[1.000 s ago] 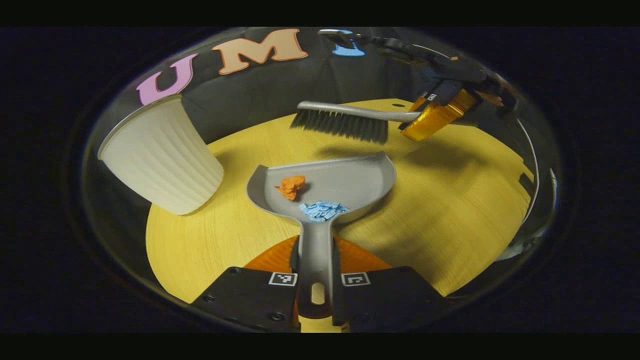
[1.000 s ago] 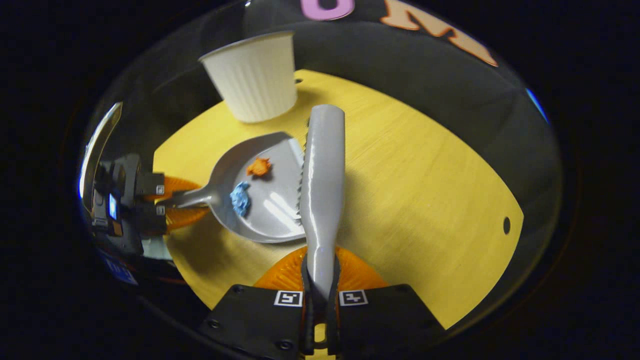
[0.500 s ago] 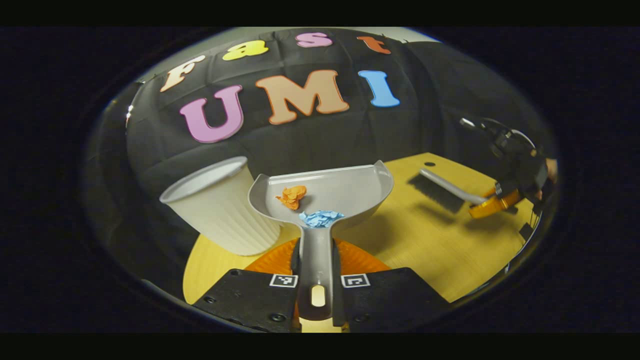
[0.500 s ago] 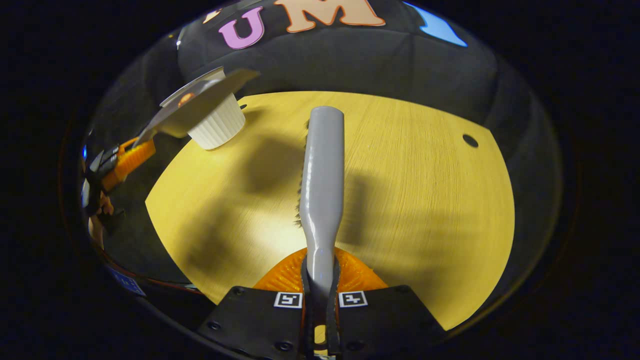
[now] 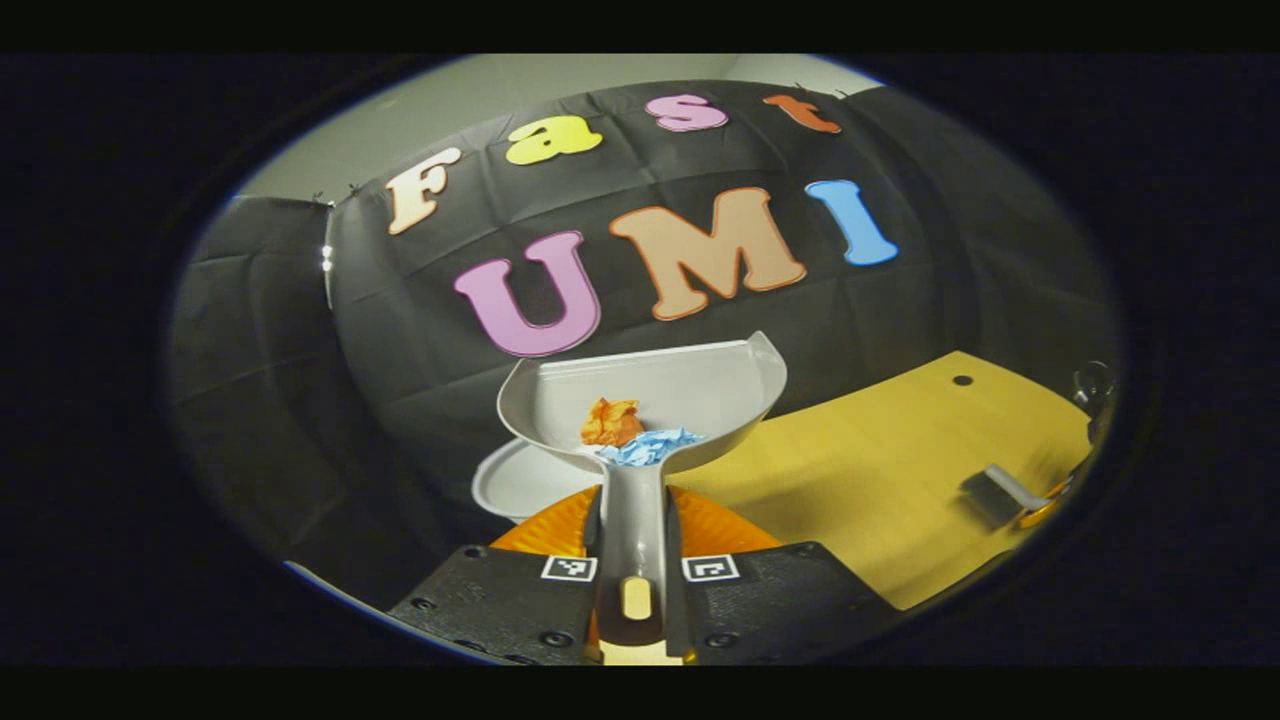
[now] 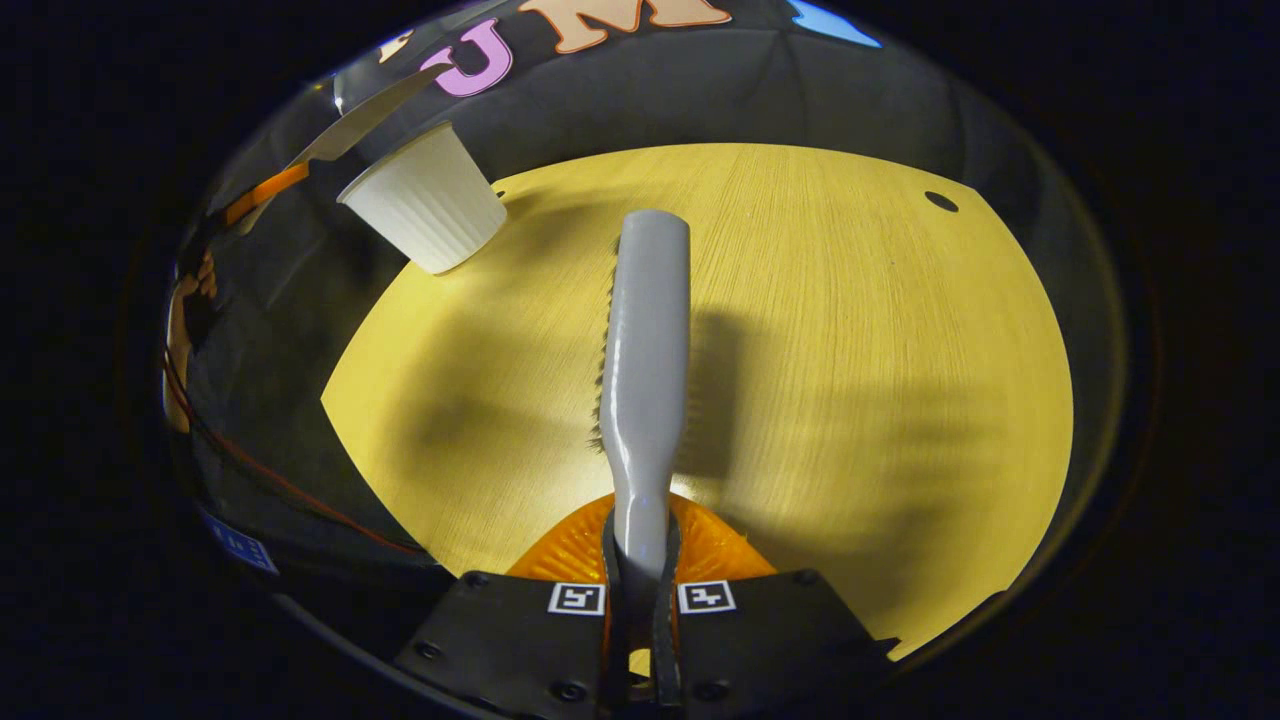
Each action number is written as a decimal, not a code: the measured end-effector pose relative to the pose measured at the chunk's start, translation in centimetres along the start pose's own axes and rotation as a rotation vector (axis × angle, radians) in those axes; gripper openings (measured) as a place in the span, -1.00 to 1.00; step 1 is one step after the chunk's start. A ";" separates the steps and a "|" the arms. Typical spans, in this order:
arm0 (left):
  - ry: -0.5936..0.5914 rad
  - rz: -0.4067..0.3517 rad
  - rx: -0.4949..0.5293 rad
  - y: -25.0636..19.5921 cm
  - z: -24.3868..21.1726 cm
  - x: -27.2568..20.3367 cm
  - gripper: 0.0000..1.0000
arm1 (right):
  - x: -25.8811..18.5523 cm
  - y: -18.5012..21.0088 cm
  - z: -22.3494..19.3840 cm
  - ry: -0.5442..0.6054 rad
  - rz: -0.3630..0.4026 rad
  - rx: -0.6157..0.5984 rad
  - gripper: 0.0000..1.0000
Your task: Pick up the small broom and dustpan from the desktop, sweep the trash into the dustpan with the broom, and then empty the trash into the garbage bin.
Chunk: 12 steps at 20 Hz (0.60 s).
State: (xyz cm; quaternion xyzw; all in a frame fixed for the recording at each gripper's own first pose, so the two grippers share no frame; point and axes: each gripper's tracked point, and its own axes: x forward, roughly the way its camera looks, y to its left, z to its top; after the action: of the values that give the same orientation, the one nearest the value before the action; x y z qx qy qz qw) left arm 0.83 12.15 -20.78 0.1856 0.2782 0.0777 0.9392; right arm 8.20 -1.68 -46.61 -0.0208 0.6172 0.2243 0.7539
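1. Dustpan, grey plastic [image 5: 650,385], rides tilted up and clear of the yellow wooden surface [image 5: 860,480], its handle pinched between the fingers of my left gripper [image 5: 632,600]; a crumpled orange paper scrap [image 5: 610,422] and a crumpled blue paper scrap [image 5: 650,447] lie at the back of the pan, by the handle.
2. My right gripper [image 6: 640,610] is clamped on the handle of the small grey broom [image 6: 645,340], held over the bare surface, bristles turned to one side.
3. Sweeping looks finished, and I judge the emptying step is in hand: the white ribbed plastic garbage bin [image 6: 425,200] stands at the far left edge of the surface, and its rim [image 5: 520,480] peeks out just under the pan.
4. Next, I would bring the pan's lip over the bin mouth and tip it forward.
5. Nothing blocks the path; the risk is light scraps sliding off sideways or the pan knocking the bin.
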 end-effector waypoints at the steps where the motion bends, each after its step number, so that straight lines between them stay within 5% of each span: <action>1: 0.010 0.033 0.031 1.7 0.2 0.6 -0.68 | 0.0 -0.1 0.1 0.001 0.001 -0.003 -0.76; 6: 0.094 0.158 0.302 8.9 -0.8 2.5 -0.65 | 0.0 -0.1 0.3 0.011 0.003 -0.017 -0.76; 12: 0.195 0.191 0.652 12.8 -3.0 3.3 -0.68 | -0.1 -0.5 0.8 -0.003 -0.012 -0.031 -0.76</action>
State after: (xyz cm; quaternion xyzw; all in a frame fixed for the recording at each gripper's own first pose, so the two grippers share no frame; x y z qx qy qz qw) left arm 1.39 25.69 -19.76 0.4924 0.3583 0.0898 0.7881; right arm 9.10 -1.88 -46.46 -0.0360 0.6122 0.2292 0.7559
